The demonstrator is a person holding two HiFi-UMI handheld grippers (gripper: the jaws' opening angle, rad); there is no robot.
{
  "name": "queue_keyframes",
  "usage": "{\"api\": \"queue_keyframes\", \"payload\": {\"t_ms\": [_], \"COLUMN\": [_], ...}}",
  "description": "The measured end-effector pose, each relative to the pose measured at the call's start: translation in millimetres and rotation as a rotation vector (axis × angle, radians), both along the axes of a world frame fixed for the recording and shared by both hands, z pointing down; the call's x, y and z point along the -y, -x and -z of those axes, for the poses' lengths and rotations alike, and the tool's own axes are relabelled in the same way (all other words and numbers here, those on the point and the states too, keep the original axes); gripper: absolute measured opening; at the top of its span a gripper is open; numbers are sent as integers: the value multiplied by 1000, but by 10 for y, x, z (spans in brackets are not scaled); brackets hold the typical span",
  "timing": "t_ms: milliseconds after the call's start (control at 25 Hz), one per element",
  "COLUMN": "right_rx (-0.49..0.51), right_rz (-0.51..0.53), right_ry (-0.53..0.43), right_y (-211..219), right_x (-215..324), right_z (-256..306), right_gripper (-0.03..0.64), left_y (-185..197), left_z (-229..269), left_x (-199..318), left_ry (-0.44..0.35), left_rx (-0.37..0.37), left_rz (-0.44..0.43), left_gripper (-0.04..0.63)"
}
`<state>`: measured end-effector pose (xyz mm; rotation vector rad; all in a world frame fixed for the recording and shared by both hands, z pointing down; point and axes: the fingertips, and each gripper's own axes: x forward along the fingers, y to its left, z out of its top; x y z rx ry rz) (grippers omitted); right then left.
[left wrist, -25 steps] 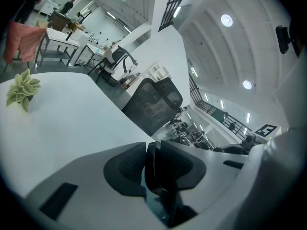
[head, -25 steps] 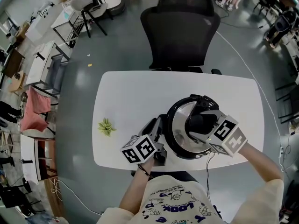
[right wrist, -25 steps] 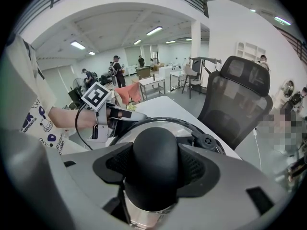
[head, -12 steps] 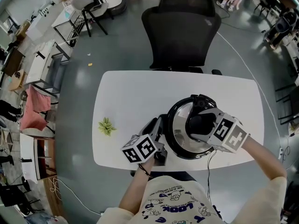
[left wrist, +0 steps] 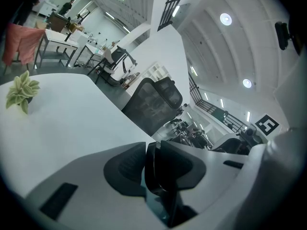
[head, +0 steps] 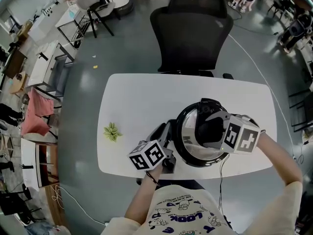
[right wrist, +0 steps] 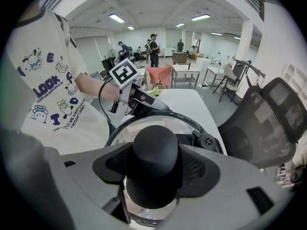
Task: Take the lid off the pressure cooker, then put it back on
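The pressure cooker [head: 182,150] stands on the white table [head: 137,102], near its front edge. Its shiny lid [head: 189,131] sits on top, with a black knob [right wrist: 156,152] in the middle. My right gripper [head: 211,130] points steeply down and is shut on that knob, a pad [right wrist: 115,164] pressing on each side. My left gripper [head: 165,140] comes in from the left, nearly level, and is shut on the cooker's black side handle [left wrist: 154,174]. In the right gripper view the left gripper [right wrist: 139,97] shows beyond the lid's rim [right wrist: 187,121].
A small green plant [head: 112,131] sits on the table's left part, also in the left gripper view as the plant [left wrist: 20,91]. A black office chair [head: 190,28] stands behind the table. A thin cable [head: 220,173] hangs off the front edge under the cooker.
My right gripper has rolled about the knob while staying shut on it; its marker cube swung to the right. The left gripper and the cooker have kept still.
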<state>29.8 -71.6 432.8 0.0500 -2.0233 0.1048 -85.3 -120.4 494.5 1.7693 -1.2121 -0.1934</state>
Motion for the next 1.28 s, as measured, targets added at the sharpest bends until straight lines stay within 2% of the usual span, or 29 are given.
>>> {"api": "queue_keyframes", "payload": {"t_ms": [800, 1040, 1160, 1240, 1280], "right_rx": [13, 42, 75, 124, 161], "right_rz": [-15, -13, -29, -64, -86], "right_ry": [-5, -28, -80, -82, -75], "right_y": [20, 15, 11, 13, 21], "right_x": [-7, -16, 38, 74, 88], "right_z": [-12, 8, 27, 58, 89], "right_gripper": [302, 307, 353, 422, 430], "left_y": [12, -3, 2, 12, 21], "left_z": [-3, 29, 35, 56, 75], "left_x": [-12, -17, -17, -4, 4], "left_ry": [-5, -23, -30, -36, -40], "left_rx": [23, 107, 132, 136, 139], "left_rz": [-3, -27, -30, -21, -15], "left_gripper": [110, 110, 113, 122, 130]}}
